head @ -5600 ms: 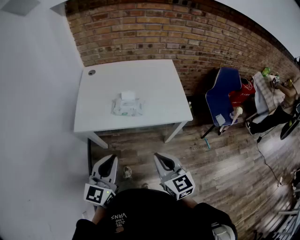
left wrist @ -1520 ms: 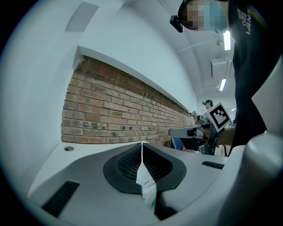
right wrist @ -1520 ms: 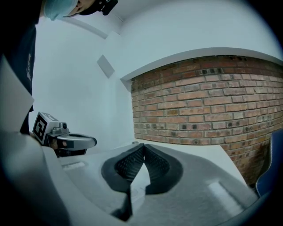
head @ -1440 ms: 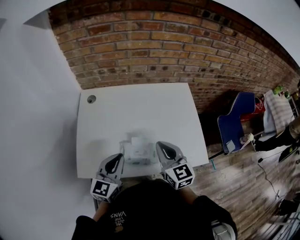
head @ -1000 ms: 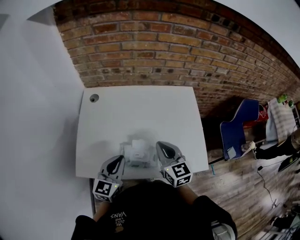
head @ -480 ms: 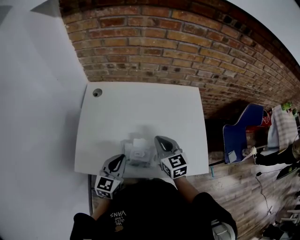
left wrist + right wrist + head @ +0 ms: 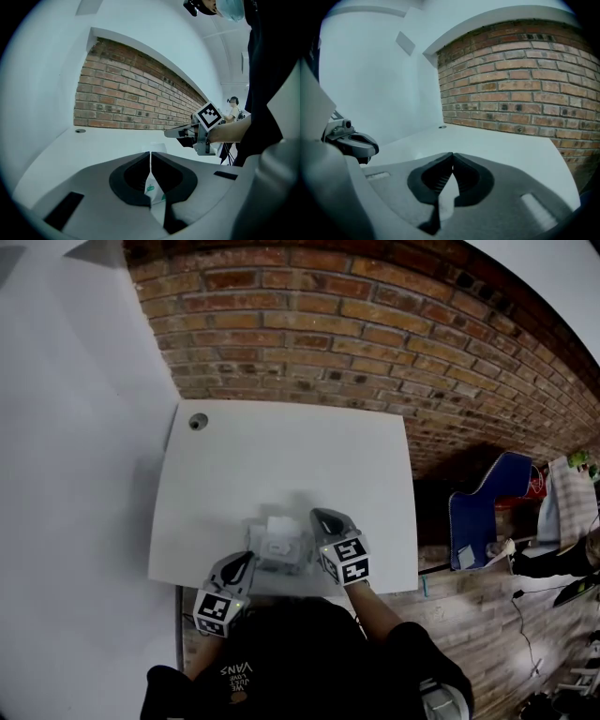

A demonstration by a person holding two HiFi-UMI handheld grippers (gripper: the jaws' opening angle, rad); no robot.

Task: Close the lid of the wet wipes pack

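The wet wipes pack [image 7: 275,554] lies near the front edge of the white table [image 7: 281,451], its white lid [image 7: 279,524] standing open at the far side. My left gripper [image 7: 248,557] hovers at the pack's near left corner, jaws shut and empty; in the left gripper view [image 7: 150,153] a bit of the pack [image 7: 153,189] shows below the tips. To the right of the pack my right gripper [image 7: 322,515] is level with the lid, also shut on nothing [image 7: 452,154]. Neither gripper touches the pack.
A round cable hole [image 7: 197,422] sits in the table's far left corner. A brick wall [image 7: 375,343] runs behind the table and a white wall [image 7: 75,474] lies to the left. A blue chair [image 7: 487,512] stands on the wood floor at the right.
The person has walked up to the table, so the pack now lies between the grippers. Over the last second the right gripper moved forward along the pack's right side; the left barely moved.
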